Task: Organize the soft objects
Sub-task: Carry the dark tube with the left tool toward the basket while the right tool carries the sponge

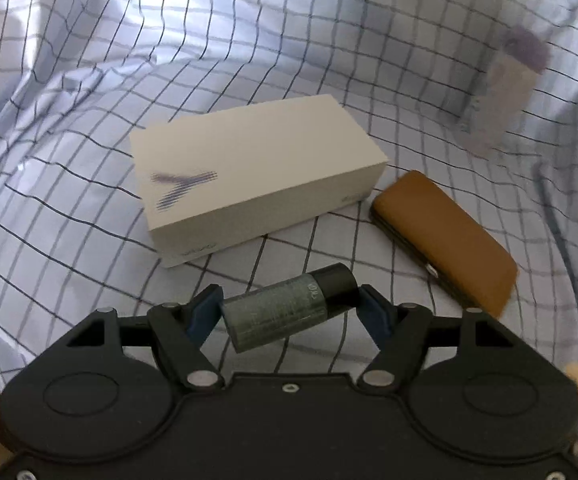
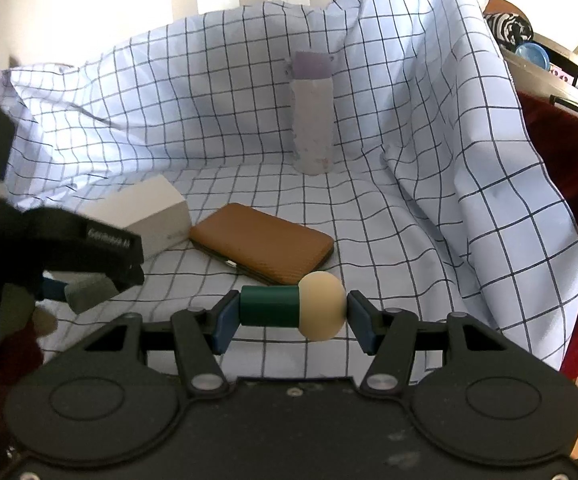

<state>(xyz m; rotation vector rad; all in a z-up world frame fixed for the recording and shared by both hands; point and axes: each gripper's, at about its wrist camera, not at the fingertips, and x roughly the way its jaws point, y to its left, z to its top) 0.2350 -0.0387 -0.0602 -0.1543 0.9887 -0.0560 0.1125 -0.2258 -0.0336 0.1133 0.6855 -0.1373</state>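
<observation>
Our left gripper (image 1: 289,306) had its fingers clamped on a small grey-green bottle (image 1: 289,310), black cap to the right, above the checked cloth (image 1: 89,80). Our right gripper (image 2: 291,316) squeezed a green peg with cream ball head (image 2: 293,310) end to end. White box (image 1: 257,168), tan case (image 1: 445,236) and a purple-capped bottle (image 2: 312,114) sat beyond.

The left gripper (image 1: 289,312) clamps a small bottle (image 1: 291,310) lengthwise above the checked cloth (image 1: 89,120). A white box (image 1: 257,176) lies beyond, a brown case (image 1: 445,236) beside it.
</observation>
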